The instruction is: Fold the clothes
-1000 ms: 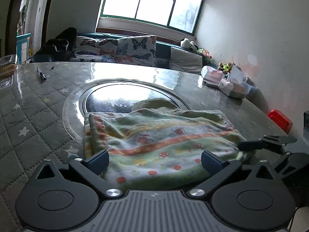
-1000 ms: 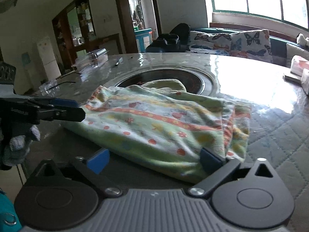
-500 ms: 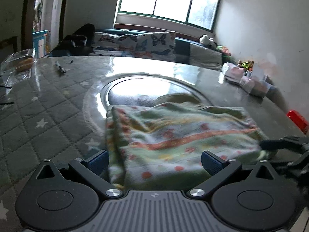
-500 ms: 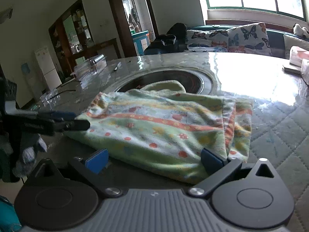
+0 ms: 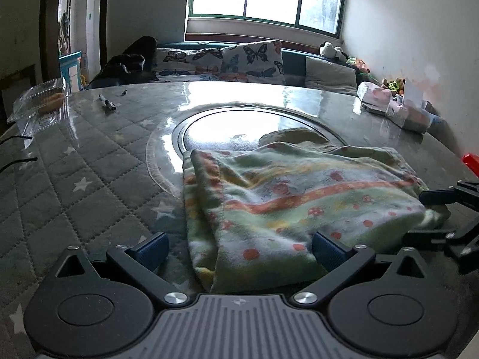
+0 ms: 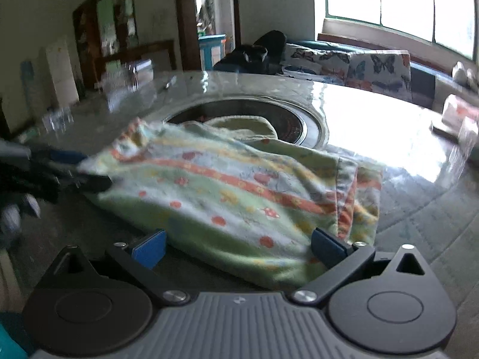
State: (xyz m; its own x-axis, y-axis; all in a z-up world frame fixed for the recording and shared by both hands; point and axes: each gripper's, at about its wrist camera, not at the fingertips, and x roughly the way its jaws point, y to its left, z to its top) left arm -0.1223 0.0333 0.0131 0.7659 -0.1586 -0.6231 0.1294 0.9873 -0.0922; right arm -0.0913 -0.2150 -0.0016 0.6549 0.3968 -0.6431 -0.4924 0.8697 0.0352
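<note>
A folded green garment (image 5: pixel 287 203) with orange stripes and red dots lies on the quilted table, partly over the round glass inset. It also shows in the right wrist view (image 6: pixel 227 191). My left gripper (image 5: pixel 239 249) is open, its jaws spread around the garment's near edge. My right gripper (image 6: pixel 239 246) is open too, jaws spread at the garment's other edge. The right gripper's fingers (image 5: pixel 440 196) show at the garment's right corner in the left wrist view. The left gripper (image 6: pixel 71 167) shows blurred at the garment's left corner in the right wrist view.
The round glass inset (image 5: pixel 236 125) sits mid-table. A marker (image 5: pixel 107 102) and a clear plastic box (image 5: pixel 42 101) lie far left. Tissue packs (image 5: pixel 395 107) stand far right, a red object (image 5: pixel 470 164) at the right edge. A sofa with butterfly cushions (image 5: pixel 239 59) is behind.
Both grippers have shifted along the garment's edges; the left view now sits further left, the right view is blurred by motion. The garment's near corner looks bunched and lifted slightly.
</note>
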